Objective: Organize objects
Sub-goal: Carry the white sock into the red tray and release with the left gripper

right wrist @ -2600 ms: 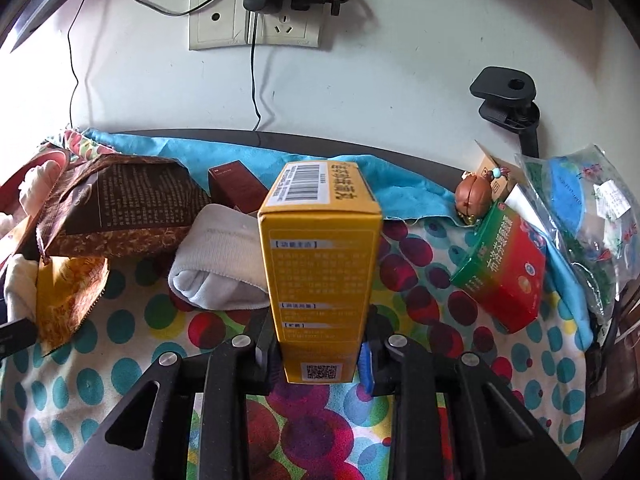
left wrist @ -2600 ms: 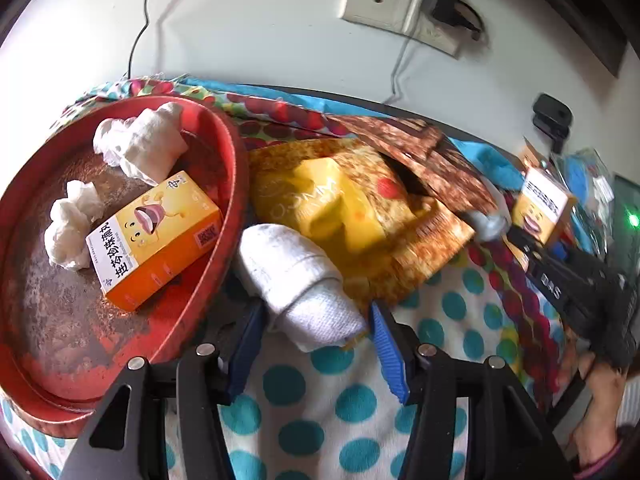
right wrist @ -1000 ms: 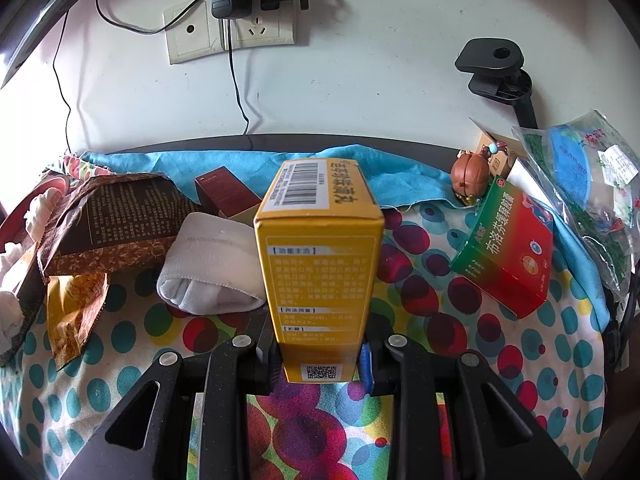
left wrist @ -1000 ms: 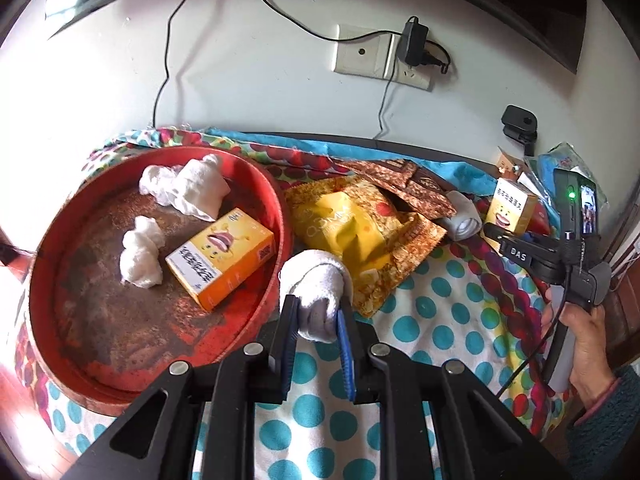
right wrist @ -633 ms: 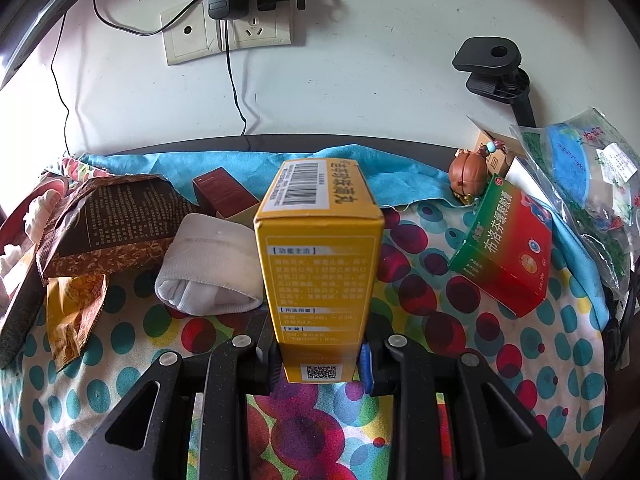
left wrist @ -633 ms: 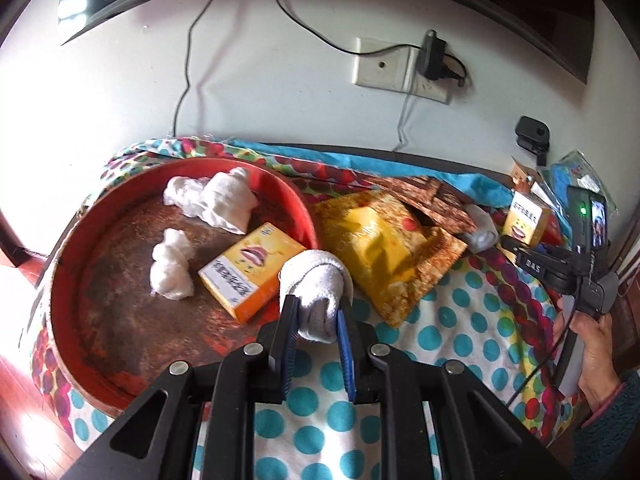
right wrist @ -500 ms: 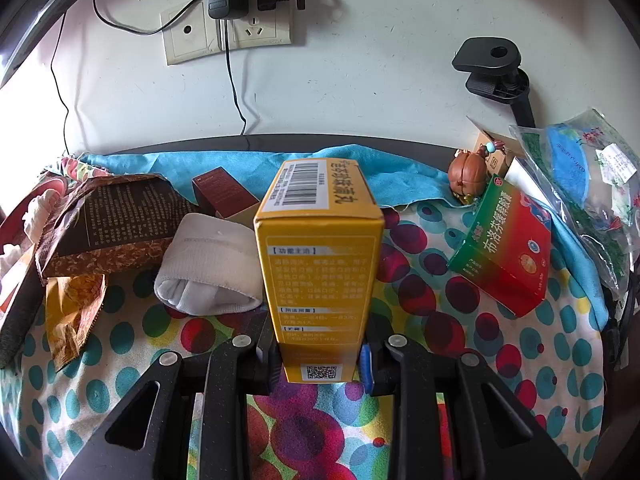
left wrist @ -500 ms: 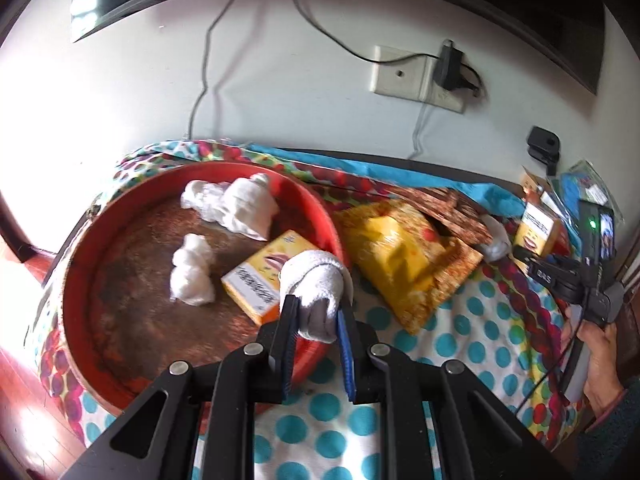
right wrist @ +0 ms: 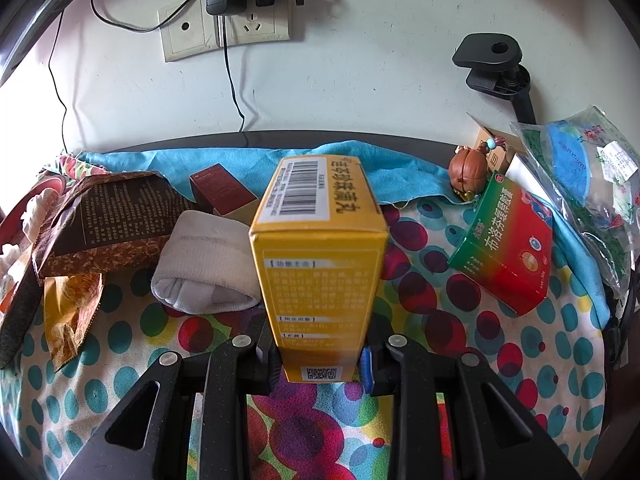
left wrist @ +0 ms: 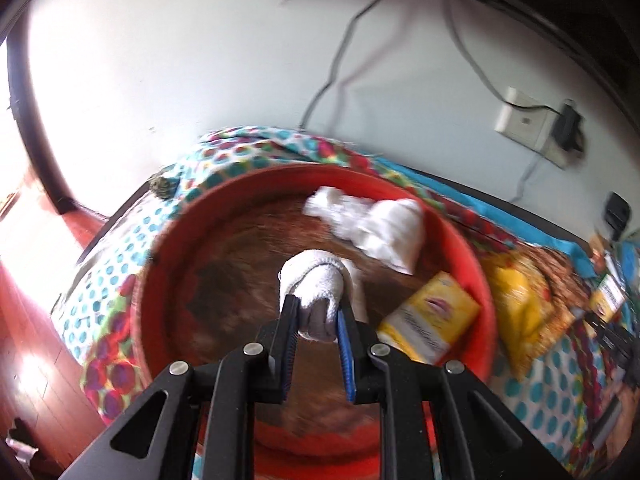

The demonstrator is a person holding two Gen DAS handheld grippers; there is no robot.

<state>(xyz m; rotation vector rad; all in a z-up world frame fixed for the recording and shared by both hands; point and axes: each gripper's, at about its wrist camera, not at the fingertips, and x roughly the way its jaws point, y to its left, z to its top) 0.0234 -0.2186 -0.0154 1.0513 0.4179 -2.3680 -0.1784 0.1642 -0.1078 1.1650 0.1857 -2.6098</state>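
My left gripper [left wrist: 317, 318] is shut on a rolled white sock [left wrist: 314, 286] and holds it above the middle of the round red tray [left wrist: 164, 248]. In the tray lie a crumpled white cloth [left wrist: 374, 226] at the back and a yellow medicine box [left wrist: 430, 322] at the right. My right gripper [right wrist: 320, 360] is shut on a tall yellow box [right wrist: 320, 264] with a barcode on top, held upright over the dotted cloth. Another white sock [right wrist: 206, 266] lies just left of that box.
Snack bags [left wrist: 520, 304] lie right of the tray. In the right wrist view a brown bag [right wrist: 104, 216], a dark red box [right wrist: 222, 192], a red-green box [right wrist: 506, 240], a brown figurine [right wrist: 468, 170] and plastic bags [right wrist: 580, 176] sit along the wall, under a socket [right wrist: 224, 28].
My left gripper has carried the sock leftward from the tray's right rim to over the tray's middle and rolled a little. The right gripper and its box have stayed still.
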